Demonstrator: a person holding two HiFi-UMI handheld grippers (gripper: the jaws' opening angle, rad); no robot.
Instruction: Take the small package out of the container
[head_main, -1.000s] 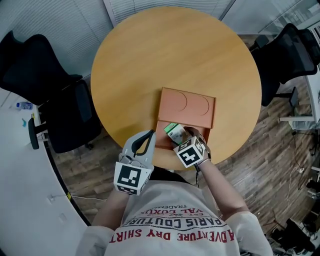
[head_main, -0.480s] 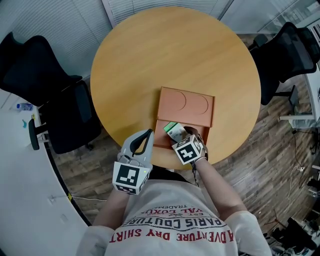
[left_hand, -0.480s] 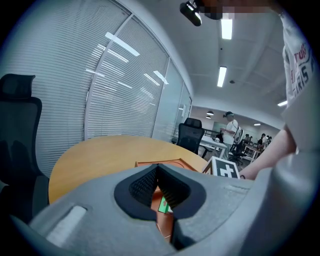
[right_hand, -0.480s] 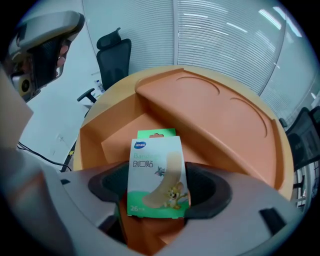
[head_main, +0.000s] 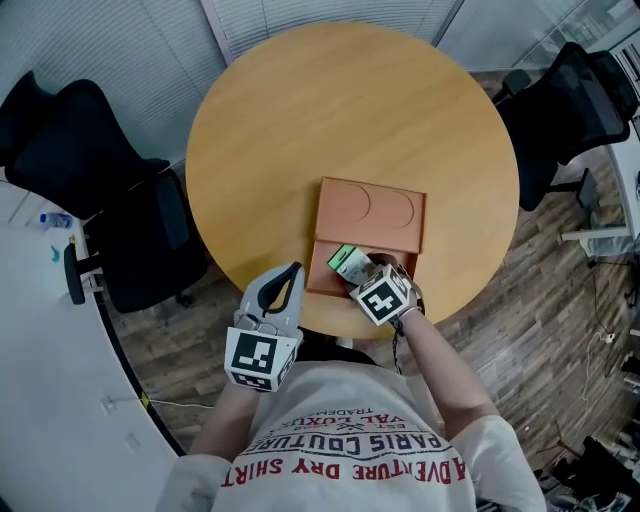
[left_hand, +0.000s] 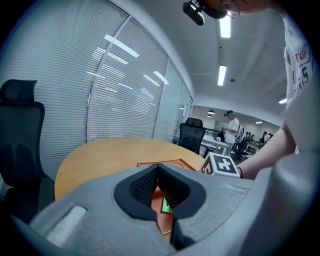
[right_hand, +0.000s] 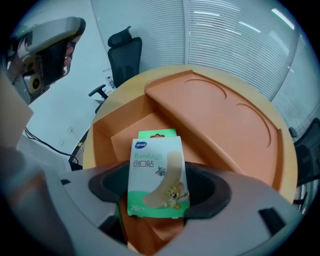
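Saw round wooden table (head_main: 330, 120) on plank flooring (head_main: 560, 300), black office chairs (head_main: 95, 190) on both sides, blinds (head_main: 330, 12) behind. Found orange container (head_main: 370, 212) by the table's near edge: raised part with two round recesses, open compartment on the person's side.

Checked against a second ago: spotted almost no change. Kept right gripper (head_main: 362, 275) clamped on small package (head_main: 347, 263), still over the open compartment, not clear of the container. Kept left gripper (head_main: 288, 280) off the table edge, just beside the container, jaws together, nothing held.

Got from right gripper view only: small package (right_hand: 157, 172) upright between the jaws, cartoon bandage print facing the camera, green top sticking out past them. Couldn't tell whether its lower edge touched the compartment floor. Got from left gripper view only: jaws meeting at the tip, a sliver of orange and green behind them, plus ceiling lights (left_hand: 223, 75) and a far office with people. Read overall table layout from head view alone.
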